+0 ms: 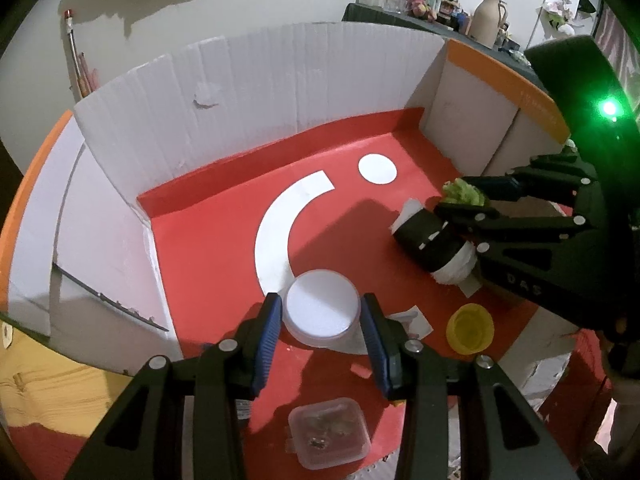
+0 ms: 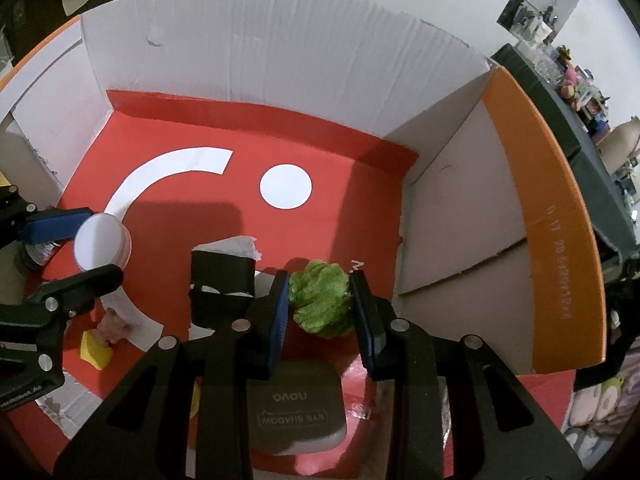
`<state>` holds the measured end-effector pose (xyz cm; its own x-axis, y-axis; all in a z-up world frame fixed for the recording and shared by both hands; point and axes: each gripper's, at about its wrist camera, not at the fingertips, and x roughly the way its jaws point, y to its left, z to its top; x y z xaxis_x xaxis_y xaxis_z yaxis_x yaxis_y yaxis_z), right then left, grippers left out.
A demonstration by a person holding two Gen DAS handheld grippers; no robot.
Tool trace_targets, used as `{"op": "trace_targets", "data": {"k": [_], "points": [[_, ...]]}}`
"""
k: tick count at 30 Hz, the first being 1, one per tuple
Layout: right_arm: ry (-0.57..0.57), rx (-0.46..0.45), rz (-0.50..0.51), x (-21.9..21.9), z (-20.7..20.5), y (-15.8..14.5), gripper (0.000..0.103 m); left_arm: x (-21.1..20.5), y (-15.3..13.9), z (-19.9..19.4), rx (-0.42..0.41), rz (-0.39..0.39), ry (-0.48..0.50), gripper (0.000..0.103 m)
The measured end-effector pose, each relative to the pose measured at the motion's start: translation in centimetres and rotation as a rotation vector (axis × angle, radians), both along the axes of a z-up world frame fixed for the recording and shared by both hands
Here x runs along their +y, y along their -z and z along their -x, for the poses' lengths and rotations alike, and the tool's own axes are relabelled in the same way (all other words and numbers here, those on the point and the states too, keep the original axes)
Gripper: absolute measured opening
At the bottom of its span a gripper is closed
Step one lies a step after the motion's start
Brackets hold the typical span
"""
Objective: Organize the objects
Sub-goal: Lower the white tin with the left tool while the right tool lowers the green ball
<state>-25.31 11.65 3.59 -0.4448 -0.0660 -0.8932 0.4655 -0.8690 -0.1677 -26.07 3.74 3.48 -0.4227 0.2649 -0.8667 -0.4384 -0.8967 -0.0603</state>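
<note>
I look into an open cardboard box with a red floor. My left gripper is shut on a round white lidded container held over the box floor; it also shows in the right wrist view. My right gripper is shut on a ruffled green object, seen in the left wrist view at the right near the box's side wall. A black roll with white paper ends lies on the floor just beside the right gripper.
A yellow cup and a clear square lidded tub lie at the box's near side. A grey eye-shadow case sits below my right gripper. A cluttered dark table stands beyond the box.
</note>
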Motion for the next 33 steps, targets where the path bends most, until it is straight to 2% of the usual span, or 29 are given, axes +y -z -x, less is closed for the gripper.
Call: {"op": "trace_targets", "data": {"k": [33], "points": [[-0.008, -0.018, 0.008, -0.3, -0.9, -0.2, 0.029, -0.1, 0.2, -0.4, -0.011, -0.001, -0.005, 0.043]]}}
